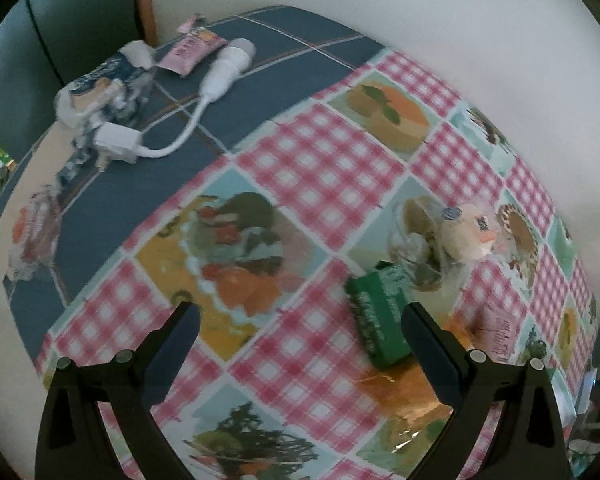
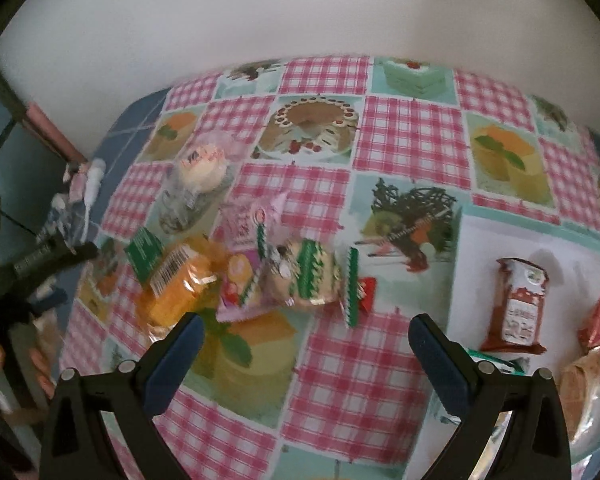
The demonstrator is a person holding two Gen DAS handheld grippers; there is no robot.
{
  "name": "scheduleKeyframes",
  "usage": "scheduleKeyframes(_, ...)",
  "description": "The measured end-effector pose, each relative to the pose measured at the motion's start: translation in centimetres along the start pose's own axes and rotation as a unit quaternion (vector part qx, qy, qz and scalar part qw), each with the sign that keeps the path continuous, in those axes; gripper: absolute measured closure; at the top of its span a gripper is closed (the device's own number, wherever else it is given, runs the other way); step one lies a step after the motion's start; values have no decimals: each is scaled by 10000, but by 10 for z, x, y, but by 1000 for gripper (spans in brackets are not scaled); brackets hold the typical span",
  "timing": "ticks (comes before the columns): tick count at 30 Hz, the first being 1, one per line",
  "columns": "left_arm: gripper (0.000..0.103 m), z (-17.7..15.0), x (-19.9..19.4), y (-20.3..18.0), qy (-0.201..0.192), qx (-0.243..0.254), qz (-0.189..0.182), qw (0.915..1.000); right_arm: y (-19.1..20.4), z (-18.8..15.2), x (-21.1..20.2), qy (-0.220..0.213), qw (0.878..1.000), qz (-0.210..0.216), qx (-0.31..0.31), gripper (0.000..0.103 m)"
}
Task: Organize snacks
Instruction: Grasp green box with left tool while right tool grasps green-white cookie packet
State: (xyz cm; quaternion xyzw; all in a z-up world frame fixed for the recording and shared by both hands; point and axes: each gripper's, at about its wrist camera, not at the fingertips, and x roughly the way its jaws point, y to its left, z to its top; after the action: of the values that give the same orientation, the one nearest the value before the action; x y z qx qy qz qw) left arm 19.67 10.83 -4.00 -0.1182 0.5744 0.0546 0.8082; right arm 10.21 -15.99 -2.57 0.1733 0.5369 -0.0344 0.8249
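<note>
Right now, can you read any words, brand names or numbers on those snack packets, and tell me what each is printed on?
Nothing reads clearly; both views are blurred.
Green box: white lettering, too blurred to read.
Pink packet: print, unreadable.
Brown sachet: white label with small text, unreadable.
Orange packet: a barcode, digits too small.
Pink pouch: blurred lettering.

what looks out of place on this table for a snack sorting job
A white charger with its cable lies on the blue cloth among the wrapped snacks at the far left, the one non-food item. The main snacks sit in a loose overlapping heap, orange pack against the pink one. Nothing looks spilled or torn.
</note>
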Motion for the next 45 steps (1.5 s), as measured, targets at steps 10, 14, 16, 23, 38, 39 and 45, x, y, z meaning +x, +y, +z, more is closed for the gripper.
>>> scheduleKeyframes(10,3,-3,30,-27,410,231,-337,9983,-13,29,21,453,9957,110,799,0)
scheduleKeyframes(14,3,-2,39,-29,499,160,-385,9979,-12,27,37,656,9947,26,792,5)
scheduleKeyframes(16,3,-2,43,-32,527,189,-379,9977,-11,28,44,701,9945,1,775,8)
scheduleKeyframes(23,5,2,50,-42,516,233,-430,9975,-16,29,64,780,9939,-46,784,25)
scheduleKeyframes(38,53,1,59,-52,524,255,-365,9976,-9,36,71,682,9960,-375,445,43)
scheduleKeyframes(39,54,2,59,-50,523,245,-388,9976,-8,36,69,673,9960,-400,420,43)
scheduleKeyframes(45,60,7,48,-48,424,236,-429,9979,-5,37,62,625,9964,-506,273,49)
